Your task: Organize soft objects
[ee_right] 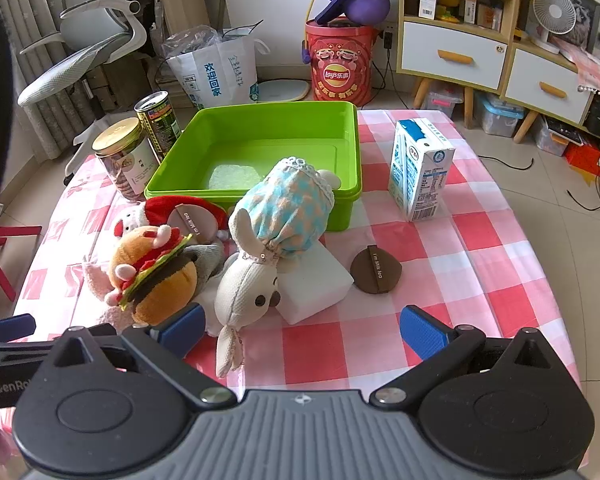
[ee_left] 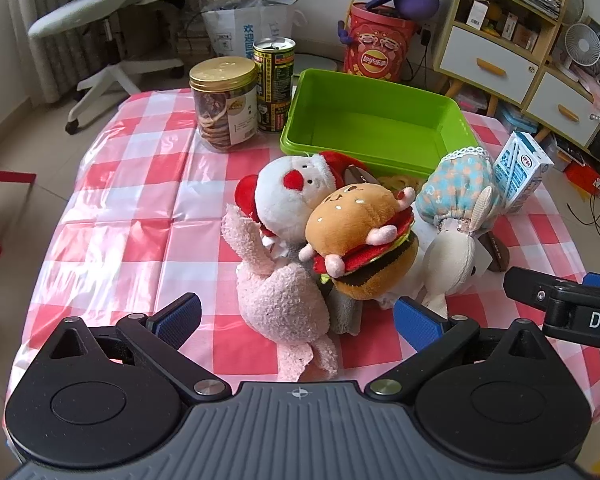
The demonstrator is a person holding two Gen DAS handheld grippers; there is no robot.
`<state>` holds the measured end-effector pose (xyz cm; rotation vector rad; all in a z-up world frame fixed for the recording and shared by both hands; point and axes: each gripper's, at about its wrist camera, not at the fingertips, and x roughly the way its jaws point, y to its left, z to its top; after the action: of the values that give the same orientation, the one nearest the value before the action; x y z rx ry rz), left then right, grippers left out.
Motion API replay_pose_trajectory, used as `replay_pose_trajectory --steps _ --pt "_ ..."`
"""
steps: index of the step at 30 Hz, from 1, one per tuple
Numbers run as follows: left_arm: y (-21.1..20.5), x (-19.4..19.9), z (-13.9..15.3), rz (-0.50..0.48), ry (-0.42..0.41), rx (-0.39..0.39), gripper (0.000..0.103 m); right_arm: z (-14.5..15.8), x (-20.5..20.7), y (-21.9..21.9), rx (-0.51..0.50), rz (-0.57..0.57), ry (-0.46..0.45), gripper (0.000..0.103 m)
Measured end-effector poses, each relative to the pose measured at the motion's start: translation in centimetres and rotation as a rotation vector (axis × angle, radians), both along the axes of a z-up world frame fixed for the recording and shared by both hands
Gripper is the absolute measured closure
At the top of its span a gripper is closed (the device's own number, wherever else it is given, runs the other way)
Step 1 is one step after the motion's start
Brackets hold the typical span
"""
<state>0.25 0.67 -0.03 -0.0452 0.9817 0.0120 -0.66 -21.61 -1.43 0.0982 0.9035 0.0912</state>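
A heap of plush toys lies in front of an empty green bin [ee_left: 380, 120] [ee_right: 268, 140]: a pink fuzzy plush [ee_left: 276, 300], a white and red Santa plush [ee_left: 292, 188] [ee_right: 160, 208], a burger plush [ee_left: 360, 236] [ee_right: 156, 276] and a white bunny in a blue dress [ee_left: 456, 208] [ee_right: 276, 220]. A white sponge block [ee_right: 316, 284] and a brown puff [ee_right: 376, 270] lie beside the bunny. My left gripper [ee_left: 300, 320] is open just before the pink plush. My right gripper [ee_right: 304, 330] is open in front of the bunny's head.
A cookie jar [ee_left: 224, 104] [ee_right: 124, 160] and a can [ee_left: 274, 80] [ee_right: 158, 120] stand left of the bin. A milk carton [ee_left: 520, 172] [ee_right: 420, 168] stands to its right. The table has a red checked cloth [ee_left: 132, 208]. Chair, shelves and a red bucket stand behind.
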Motion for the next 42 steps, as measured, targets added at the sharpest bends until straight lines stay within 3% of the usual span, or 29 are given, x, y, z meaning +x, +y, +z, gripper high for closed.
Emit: replay_pose_trajectory --steps 42 --pt "0.9 0.2 0.9 0.034 -0.045 -0.03 0.005 -0.4 1.4 -0.4 0.036 -0.044 0.02 0.016"
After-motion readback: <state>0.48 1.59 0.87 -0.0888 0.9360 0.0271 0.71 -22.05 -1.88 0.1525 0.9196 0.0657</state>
